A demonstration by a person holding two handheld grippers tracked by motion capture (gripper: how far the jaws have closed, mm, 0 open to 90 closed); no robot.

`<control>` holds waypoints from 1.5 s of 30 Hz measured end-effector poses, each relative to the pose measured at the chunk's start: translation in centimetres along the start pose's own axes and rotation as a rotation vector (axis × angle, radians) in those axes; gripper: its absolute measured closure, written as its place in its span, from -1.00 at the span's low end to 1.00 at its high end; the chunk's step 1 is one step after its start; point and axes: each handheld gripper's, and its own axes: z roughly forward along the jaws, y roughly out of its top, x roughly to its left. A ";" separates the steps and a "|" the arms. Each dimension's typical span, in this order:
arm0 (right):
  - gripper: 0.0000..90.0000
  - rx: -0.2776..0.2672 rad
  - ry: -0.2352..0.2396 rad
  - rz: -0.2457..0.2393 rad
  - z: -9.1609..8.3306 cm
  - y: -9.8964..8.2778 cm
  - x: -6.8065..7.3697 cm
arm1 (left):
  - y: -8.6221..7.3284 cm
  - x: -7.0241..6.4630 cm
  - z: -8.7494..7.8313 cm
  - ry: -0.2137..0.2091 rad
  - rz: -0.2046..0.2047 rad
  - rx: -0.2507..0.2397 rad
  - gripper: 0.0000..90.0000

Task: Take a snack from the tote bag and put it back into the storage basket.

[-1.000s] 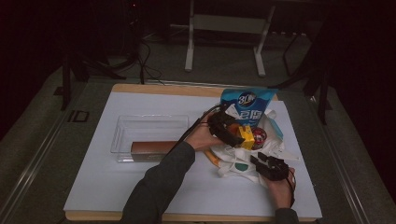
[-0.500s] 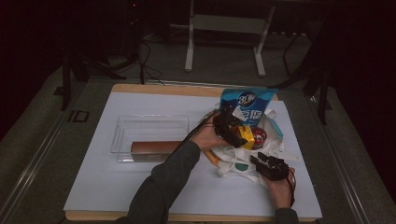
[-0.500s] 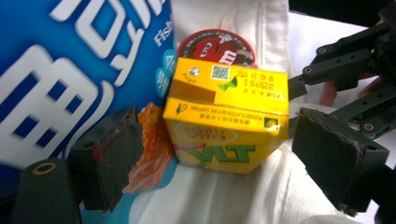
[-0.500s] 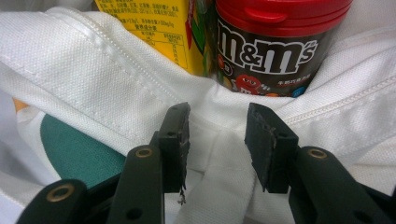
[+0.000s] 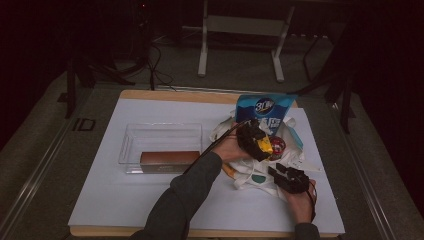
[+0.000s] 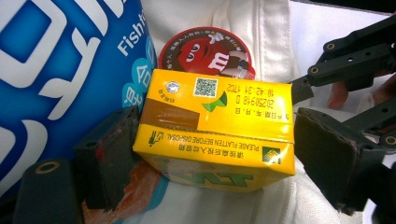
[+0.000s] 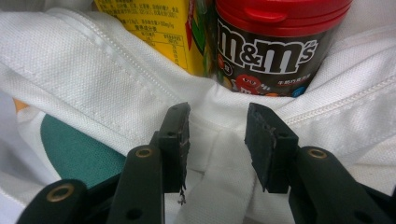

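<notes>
A yellow drink carton (image 6: 219, 130) lies on the open white tote bag (image 6: 261, 28), beside a red-lidded M&M's canister (image 6: 205, 49) and a blue snack bag (image 6: 56, 70). My left gripper (image 6: 217, 135) straddles the carton end to end. Its left pad touches the carton and its right pad stands a sliver off. In the high view the left gripper (image 5: 259, 141) sits over the carton (image 5: 267, 146). My right gripper (image 7: 219, 112) is open, low on the tote's fabric (image 7: 93, 70), with a fold lying loose between its jaws. It points at the canister (image 7: 275, 42).
A clear plastic bin (image 5: 160, 135) stands left of the tote, with a brown box (image 5: 162, 160) at its near side. The blue bag (image 5: 265, 112) stands upright behind the tote (image 5: 250, 175). The white mat (image 5: 125, 200) covers the table; a dark floor and a stand lie beyond.
My left gripper has slid right and a little down onto the yellow carton, which has stayed put. The right gripper has not moved.
</notes>
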 end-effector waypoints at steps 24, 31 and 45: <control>0.33 0.000 0.001 -0.001 0.0 0.0 0.0 | -0.1 -0.4 1.2 0.040 0.005 0.070 -0.39; 0.33 -0.001 0.004 0.001 0.0 0.0 0.0 | 0.0 -0.7 1.0 0.061 0.009 0.086 -0.38; 0.33 0.000 0.003 0.001 0.0 0.0 0.0 | 0.3 -0.8 -1.2 0.082 -0.010 0.032 -0.38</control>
